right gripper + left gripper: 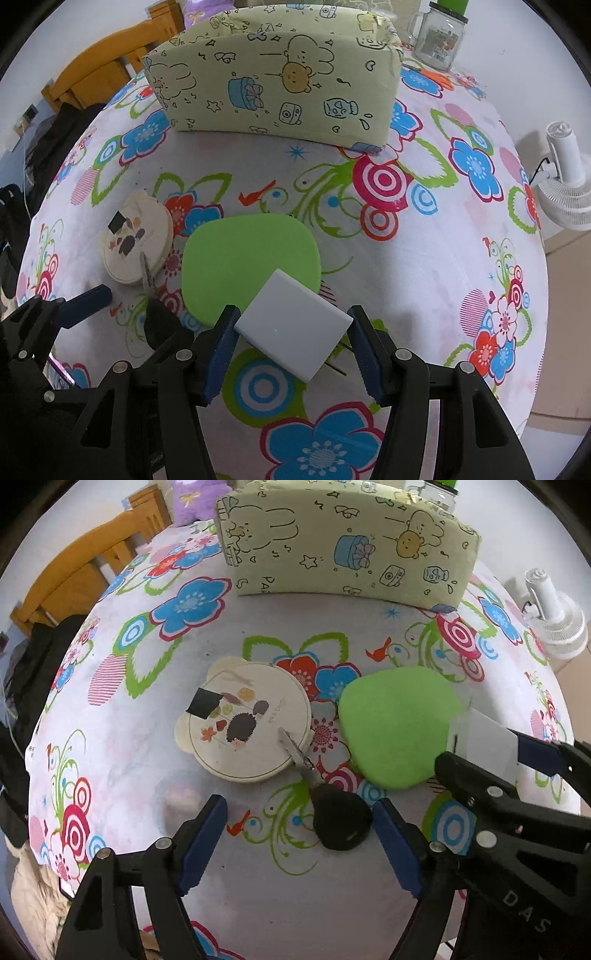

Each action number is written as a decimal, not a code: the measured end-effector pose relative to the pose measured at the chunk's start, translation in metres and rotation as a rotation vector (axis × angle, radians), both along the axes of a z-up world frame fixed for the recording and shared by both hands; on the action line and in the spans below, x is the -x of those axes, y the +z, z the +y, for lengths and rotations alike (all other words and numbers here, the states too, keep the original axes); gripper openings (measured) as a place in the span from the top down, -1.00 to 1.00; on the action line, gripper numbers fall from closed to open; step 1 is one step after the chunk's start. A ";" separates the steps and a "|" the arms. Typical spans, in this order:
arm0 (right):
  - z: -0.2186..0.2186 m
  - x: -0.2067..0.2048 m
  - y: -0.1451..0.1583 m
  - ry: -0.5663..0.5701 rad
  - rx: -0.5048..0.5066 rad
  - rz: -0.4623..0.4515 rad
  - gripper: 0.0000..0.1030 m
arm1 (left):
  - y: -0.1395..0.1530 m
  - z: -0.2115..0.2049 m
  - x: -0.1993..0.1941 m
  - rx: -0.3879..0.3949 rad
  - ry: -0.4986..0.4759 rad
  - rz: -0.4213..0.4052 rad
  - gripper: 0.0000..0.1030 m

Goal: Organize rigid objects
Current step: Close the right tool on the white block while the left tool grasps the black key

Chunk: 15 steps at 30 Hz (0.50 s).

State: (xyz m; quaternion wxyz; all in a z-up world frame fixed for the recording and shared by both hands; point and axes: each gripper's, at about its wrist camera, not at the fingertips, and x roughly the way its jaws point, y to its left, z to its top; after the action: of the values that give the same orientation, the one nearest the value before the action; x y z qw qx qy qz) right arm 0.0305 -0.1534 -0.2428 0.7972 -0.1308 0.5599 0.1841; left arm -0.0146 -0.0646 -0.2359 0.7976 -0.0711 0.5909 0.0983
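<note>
Two close wrist views steeply down onto one floral tablecloth (258, 904), green pad (395, 731) (251, 254) shared.

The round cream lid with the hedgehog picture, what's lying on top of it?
On the round lid lie a black square patch and the key's metal blade tip; the key's black head rests on the tablecloth. What is under the lid is hidden.

Glass jar (439, 494) cut off by top edge.

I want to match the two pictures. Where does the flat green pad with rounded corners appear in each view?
Left wrist view: the flat green pad lies right of centre, beside the round cream lid.
Right wrist view: the pad lies centre-left, partly behind the white block.
Shared landmark: the cartoon-printed fabric box at the top.
</note>
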 end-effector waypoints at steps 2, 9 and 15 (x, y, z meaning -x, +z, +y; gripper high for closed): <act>-0.003 -0.001 0.000 -0.006 -0.006 0.000 -0.20 | 0.001 -0.002 0.002 0.008 0.013 -0.006 -0.45; -0.016 -0.005 0.001 -0.003 -0.007 0.000 -0.20 | 0.012 -0.016 0.004 0.015 -0.010 -0.023 0.33; -0.021 -0.005 0.002 -0.009 -0.021 0.006 -0.20 | 0.015 -0.029 0.003 -0.022 -0.037 -0.012 0.38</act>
State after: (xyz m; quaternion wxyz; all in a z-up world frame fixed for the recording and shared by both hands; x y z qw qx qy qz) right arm 0.0360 -0.1743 -0.2411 0.7976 -0.1195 0.5608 0.1870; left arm -0.0176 -0.0936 -0.2206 0.8035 -0.0516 0.5862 0.0895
